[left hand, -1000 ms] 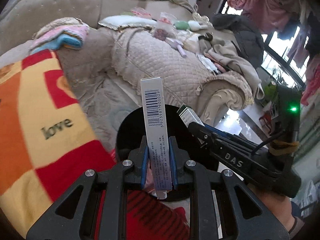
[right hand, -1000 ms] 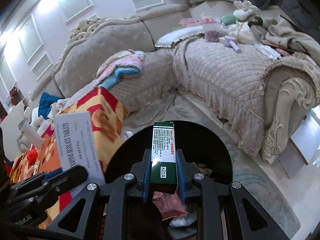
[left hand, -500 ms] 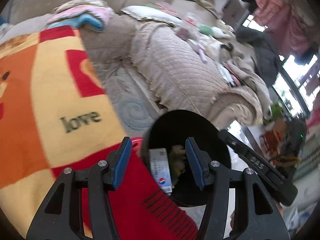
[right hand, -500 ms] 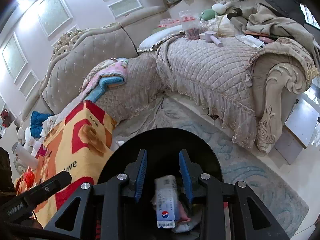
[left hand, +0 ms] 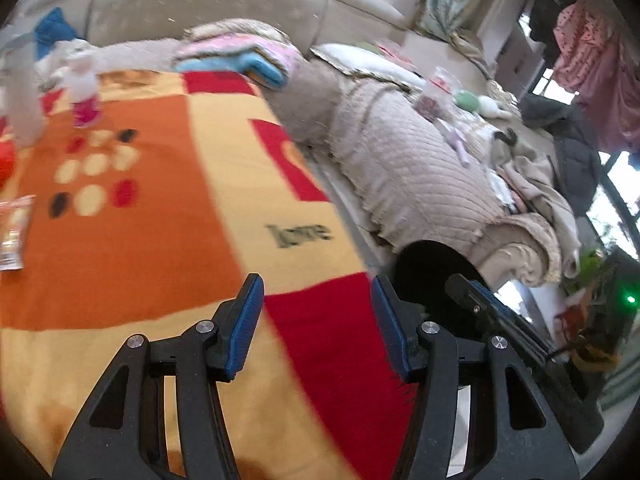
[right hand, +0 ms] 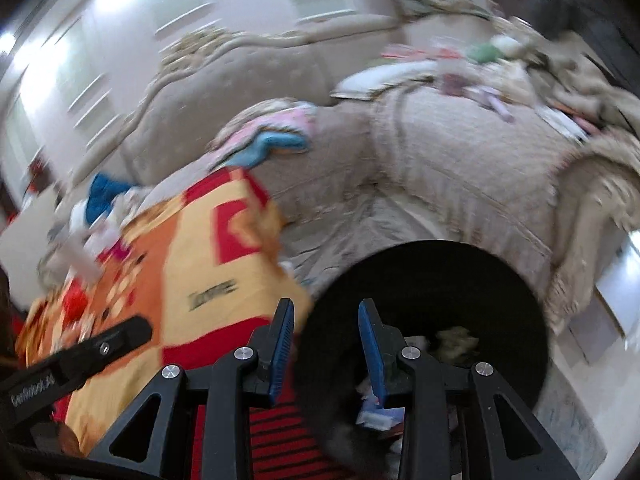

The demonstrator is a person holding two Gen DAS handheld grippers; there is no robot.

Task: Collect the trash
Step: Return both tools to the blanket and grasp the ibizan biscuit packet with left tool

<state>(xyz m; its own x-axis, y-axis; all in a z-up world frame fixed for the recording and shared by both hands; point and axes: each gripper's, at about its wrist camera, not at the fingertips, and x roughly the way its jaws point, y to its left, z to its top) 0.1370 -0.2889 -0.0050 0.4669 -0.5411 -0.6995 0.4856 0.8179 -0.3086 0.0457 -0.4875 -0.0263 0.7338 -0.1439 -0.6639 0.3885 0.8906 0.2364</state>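
The black trash bin (right hand: 500,280) stands on the floor by the table's corner, with boxes and wrappers (right hand: 376,416) inside. It also shows in the left wrist view (left hand: 432,264). My right gripper (right hand: 326,312) is open and empty over the bin's near rim. My left gripper (left hand: 316,292) is open wide and empty above the orange, yellow and red blanket (left hand: 160,220). A wrapper (left hand: 14,236) lies on the blanket at the far left. The right gripper (left hand: 480,300) shows in the left wrist view, beside the bin.
A beige sofa (left hand: 420,168) with clothes and small items curves behind the bin. A small white and pink bottle (left hand: 84,88) and a grey object (left hand: 20,92) stand at the blanket's far end. Folded pink and blue cloths (left hand: 240,56) lie on the sofa.
Both grippers opened and dropped their boxes into the bin. The left gripper then swung left over the blanket; the right gripper shifted left toward the bin's rim.
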